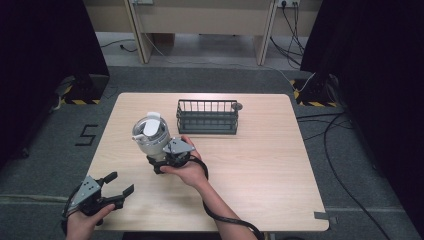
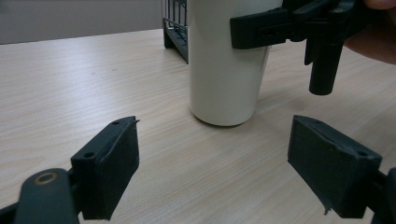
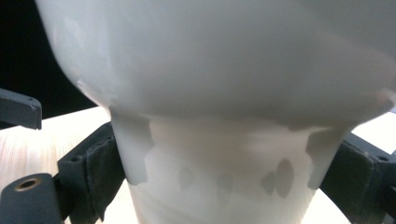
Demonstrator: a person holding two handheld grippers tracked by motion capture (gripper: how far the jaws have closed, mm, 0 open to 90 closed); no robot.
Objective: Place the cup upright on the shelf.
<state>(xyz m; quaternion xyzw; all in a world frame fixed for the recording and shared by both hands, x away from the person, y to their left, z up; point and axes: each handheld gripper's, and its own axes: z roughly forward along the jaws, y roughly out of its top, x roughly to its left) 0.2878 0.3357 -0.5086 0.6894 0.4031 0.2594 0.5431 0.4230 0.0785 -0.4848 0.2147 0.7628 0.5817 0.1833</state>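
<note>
Though label-free, white cup (image 1: 150, 136) in jaws.

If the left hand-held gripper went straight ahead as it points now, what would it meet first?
Probably the white cup, standing on the table ahead between its open jaws; the right hand-held gripper is clamped on it higher up.

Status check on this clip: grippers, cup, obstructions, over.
Right gripper shut on white lidded cup, cup standing on table. Left gripper open, empty, near table's front edge. Wire basket behind cup, apart from it.
</note>
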